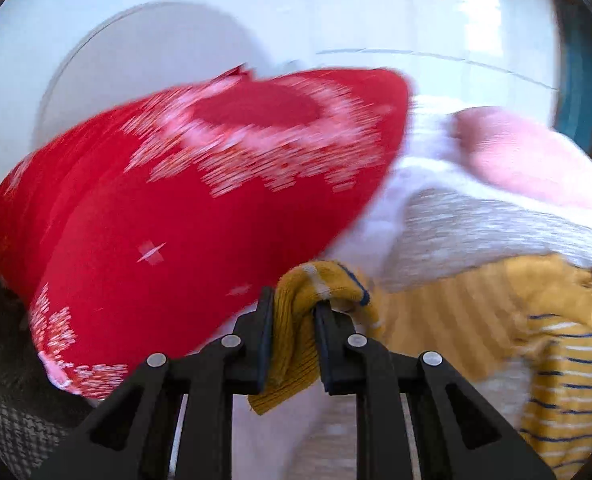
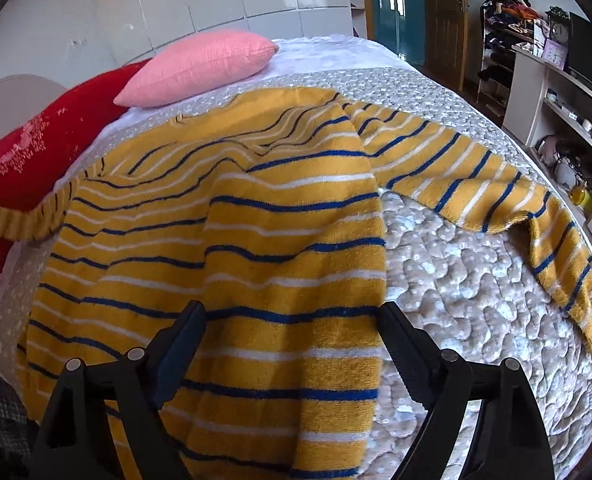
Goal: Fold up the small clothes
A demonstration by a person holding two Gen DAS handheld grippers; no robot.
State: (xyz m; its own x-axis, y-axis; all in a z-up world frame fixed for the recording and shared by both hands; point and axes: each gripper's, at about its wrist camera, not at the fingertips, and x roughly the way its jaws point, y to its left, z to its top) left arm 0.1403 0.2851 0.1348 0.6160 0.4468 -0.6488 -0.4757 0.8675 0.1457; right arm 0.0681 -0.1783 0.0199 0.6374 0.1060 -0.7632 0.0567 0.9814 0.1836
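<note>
A yellow sweater (image 2: 255, 220) with blue and white stripes lies spread on the bed's quilt (image 2: 456, 300), one sleeve (image 2: 476, 176) stretched out to the right. My right gripper (image 2: 291, 308) stands open just over the sweater's body, its right finger near the garment's right edge; the pads press on nothing. In the left wrist view, my left gripper (image 1: 293, 300) is shut on a ribbed yellow edge (image 1: 296, 344) of the sweater, lifted clear of the bed. The rest of the sweater (image 1: 456, 312) trails off to the right below.
A red patterned pillow (image 1: 175, 220) fills the left wrist view close ahead; it lies at the bed's left (image 2: 15, 160). A pink pillow (image 2: 199, 68) sits behind the sweater. White shelves (image 2: 556, 100) with clutter stand right of the bed, a wall behind.
</note>
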